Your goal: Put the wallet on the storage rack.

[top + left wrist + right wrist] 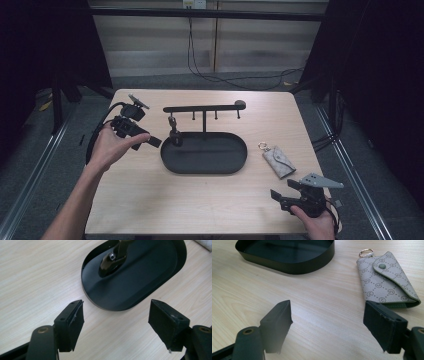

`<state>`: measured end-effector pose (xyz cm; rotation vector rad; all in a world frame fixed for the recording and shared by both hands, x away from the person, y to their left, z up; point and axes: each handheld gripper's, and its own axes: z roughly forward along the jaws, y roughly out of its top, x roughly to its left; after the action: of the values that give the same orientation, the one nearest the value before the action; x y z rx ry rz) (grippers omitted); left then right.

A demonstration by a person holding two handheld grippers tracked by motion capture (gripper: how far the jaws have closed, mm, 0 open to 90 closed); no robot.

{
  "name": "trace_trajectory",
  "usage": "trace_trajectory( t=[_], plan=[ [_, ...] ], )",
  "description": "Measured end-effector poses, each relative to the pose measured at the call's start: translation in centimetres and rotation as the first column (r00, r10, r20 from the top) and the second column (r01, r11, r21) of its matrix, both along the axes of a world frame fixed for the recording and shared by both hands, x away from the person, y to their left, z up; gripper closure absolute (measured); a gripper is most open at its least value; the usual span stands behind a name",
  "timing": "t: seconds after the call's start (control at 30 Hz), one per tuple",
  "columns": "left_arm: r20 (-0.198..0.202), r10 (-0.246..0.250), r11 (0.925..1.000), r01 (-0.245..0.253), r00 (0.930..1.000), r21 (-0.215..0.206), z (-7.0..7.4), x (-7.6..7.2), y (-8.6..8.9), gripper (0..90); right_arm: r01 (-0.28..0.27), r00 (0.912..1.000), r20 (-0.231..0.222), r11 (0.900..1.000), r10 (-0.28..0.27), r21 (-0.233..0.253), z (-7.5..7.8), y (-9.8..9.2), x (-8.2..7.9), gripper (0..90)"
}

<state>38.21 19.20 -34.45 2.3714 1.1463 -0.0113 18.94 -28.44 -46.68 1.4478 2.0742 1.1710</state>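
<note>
Left gripper (150, 140) hovers by the left end of the black oval tray (235, 162) w/ its hook rack (204, 107), jaws apart, nothing held. One dark item hangs off the rack's left hook. Key pouch (279, 161) lies flat on the desk (150, 200), right of the tray, just ahead of the right gripper (277, 196); jaws apart too. Pouch prob. light, soft fabric, snap flap, so it'll flex. Best grip: across the stiffer body edge, or the metal ring (365, 252) for hooking.
</note>
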Motion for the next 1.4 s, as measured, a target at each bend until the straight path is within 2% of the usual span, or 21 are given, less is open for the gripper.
trace_trajectory(
  t=[0.17,0.27,0.33,0.4,0.6,0.7,0.73,0.77,0.83,0.87,0.9,0.93,1.0,1.03,1.07,1.17,1.23,1.33,1.4],
  plan=[
    [0.017,-0.012,0.9982,0.013,0.9998,-0.059,-0.9,-1.2,0.8,24.2,0.011,0.9999,-0.002,1.0,-0.011,0.004,0.0,-0.2,0.2,22.5],
    [0.027,-0.021,0.997,0.023,0.9994,-0.074,-1.5,-1.6,1.1,22.5,0.024,0.9996,-0.016,1.0,-0.024,0.006,-0.1,-0.3,0.5,22.6],
    [0.029,-0.03,0.9945,0.033,0.9991,-0.099,-2.2,-2.0,1.4,21.6,0.028,0.9994,-0.022,1.0,-0.027,0.003,-0.2,-0.3,0.7,22.6],
    [0.019,-0.039,0.9933,0.041,0.999,-0.108,-2.8,-2.2,1.6,18.5,0.03,0.999,-0.032,1.0,-0.03,0.0,-0.3,-0.2,0.9,22.5],
    [0.043,-0.03,0.9792,0.038,0.9986,-0.199,-5.1,-3.9,2.8,19.8,0.033,0.9992,-0.022,0.999,-0.033,-0.005,0.2,-0.5,1.0,22.5],
    [0.064,0.01,0.9787,0.003,0.9979,-0.205,-5.9,-4.8,3.3,17.3,0.026,0.9989,-0.038,1.0,-0.025,0.003,0.3,-0.9,1.2,24.3],
    [0.063,0.001,0.9795,0.011,0.998,-0.201,-6.4,-5.2,3.4,17.4,0.009,0.9989,-0.047,1.0,-0.009,0.0,0.4,-0.9,1.2,25.4],
    [0.083,0.0,0.9799,0.017,0.9965,-0.199,-6.8,-5.6,3.5,17.8,0.013,0.9989,-0.046,1.0,-0.014,-0.016,0.5,-0.9,1.1,25.5],
    [0.126,0.015,0.9794,0.011,0.992,-0.202,-7.4,-6.5,3.8,19.9,0.019,0.9981,-0.058,1.0,-0.019,-0.013,0.4,-0.9,1.1,25.9],
    [0.156,0.032,0.979,0.001,0.9873,-0.204,-7.7,-6.9,4.0,20.1,0.017,0.9975,-0.068,1.0,-0.018,-0.012,0.3,-0.8,1.2,25.9],
    [0.189,0.052,0.9816,-0.015,0.9807,-0.19,-8.0,-7.3,4.3,21.7,0.015,0.997,-0.076,1.0,-0.017,-0.024,0.3,-0.8,1.3,26.0],
    [0.187,0.06,0.9812,-0.023,0.9806,-0.192,-8.3,-7.6,4.7,21.7,0.015,0.9963,-0.084,0.999,-0.018,-0.029,0.3,-0.8,1.5,26.0],
    [0.159,0.062,0.9741,-0.026,0.9854,-0.224,-8.9,-7.9,5.4,21.6,0.016,0.9962,-0.086,1.0,-0.017,-0.013,0.4,-0.9,1.9,25.9],
    [0.164,0.076,0.9726,-0.037,0.9834,-0.23,-9.4,-8.4,5.7,21.6,0.021,0.9957,-0.09,1.0,-0.021,-0.005,0.5,-0.9,2.1,25.6],
    [0.164,0.077,0.9745,-0.04,0.9835,-0.221,-9.7,-8.7,5.9,21.6,0.026,0.9952,-0.095,1.0,-0.025,0.006,0.7,-0.9,2.4,25.2],
    [0.145,0.09,0.9703,-0.054,0.9854,-0.236,-10.6,-9.6,6.4,21.7,0.027,0.9955,-0.091,1.0,-0.027,-0.004,1.2,-0.7,3.3,25.2],
    [0.147,0.092,0.9749,-0.059,0.9848,-0.215,-10.8,-10.4,6.6,22.5,0.029,0.9953,-0.092,1.0,-0.03,-0.008,1.4,-0.6,3.7,25.1],
    [0.148,0.067,0.9736,-0.032,0.9867,-0.226,-11.1,-11.8,6.9,24.8,0.036,0.9935,-0.108,0.999,-0.036,-0.003,2.0,-0.8,4.4,23.5],
    [0.156,0.076,0.9692,-0.036,0.9849,-0.244,-11.5,-12.9,7.1,24.8,0.027,0.9868,-0.159,1.0,-0.028,-0.008,2.4,-0.9,5.0,22.0]
  ],
)
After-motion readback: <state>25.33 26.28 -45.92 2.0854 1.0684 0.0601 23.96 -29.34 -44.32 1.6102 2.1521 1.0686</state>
